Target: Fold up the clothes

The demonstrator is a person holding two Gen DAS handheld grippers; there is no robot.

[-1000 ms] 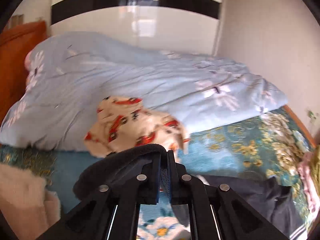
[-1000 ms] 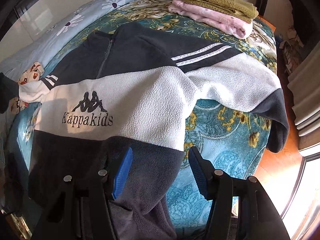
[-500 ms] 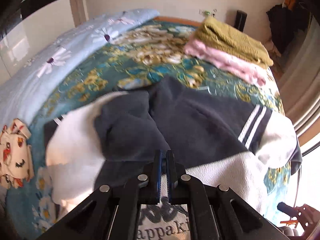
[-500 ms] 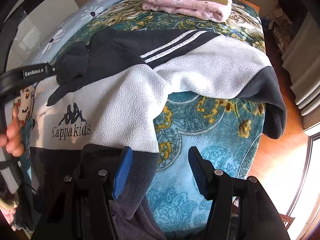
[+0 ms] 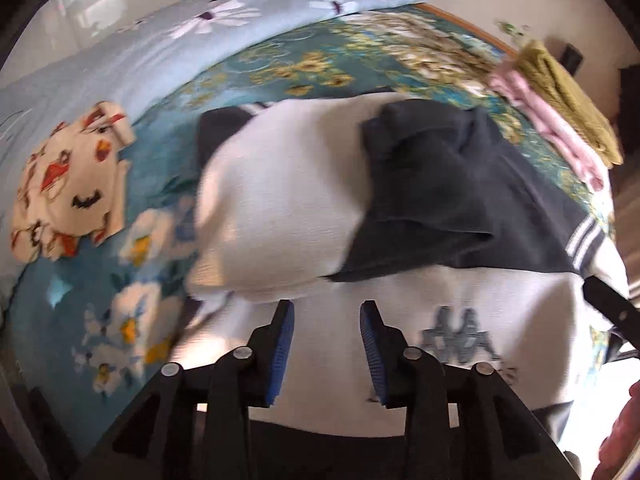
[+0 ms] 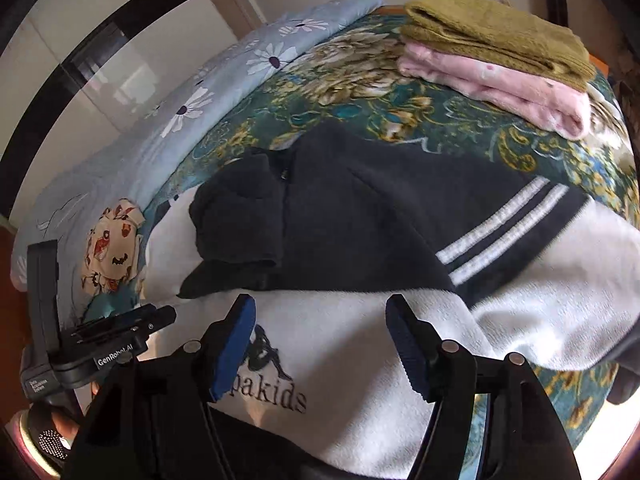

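Your left tool (image 5: 326,344) has its jaws apart with nothing between them, and it hovers over the white chest of the sweatshirt (image 5: 280,208). Your right tool (image 6: 320,340) is also spread wide and empty, just above the printed logo (image 6: 268,376).

The sweatshirt lies face up across the bed (image 6: 420,120), its bottom hem toward you at the near edge and its collar pointing away, so its long axis runs from you toward the far side. One sleeve (image 6: 240,216), white with a dark cuff, is already turned in over the chest. The other sleeve (image 6: 560,280), the one with the two white stripes, stretches out sideways toward the right edge of the bed and droops over it.

That striped sleeve is the part not yet folded, I judge. It lies right of both tools, and your right tool is the nearer one to it.

At the far right corner of the bed sits a stack of folded clothes (image 6: 500,56). A small patterned garment (image 5: 68,188) rests near the left edge beside the pale blue duvet (image 5: 200,40).
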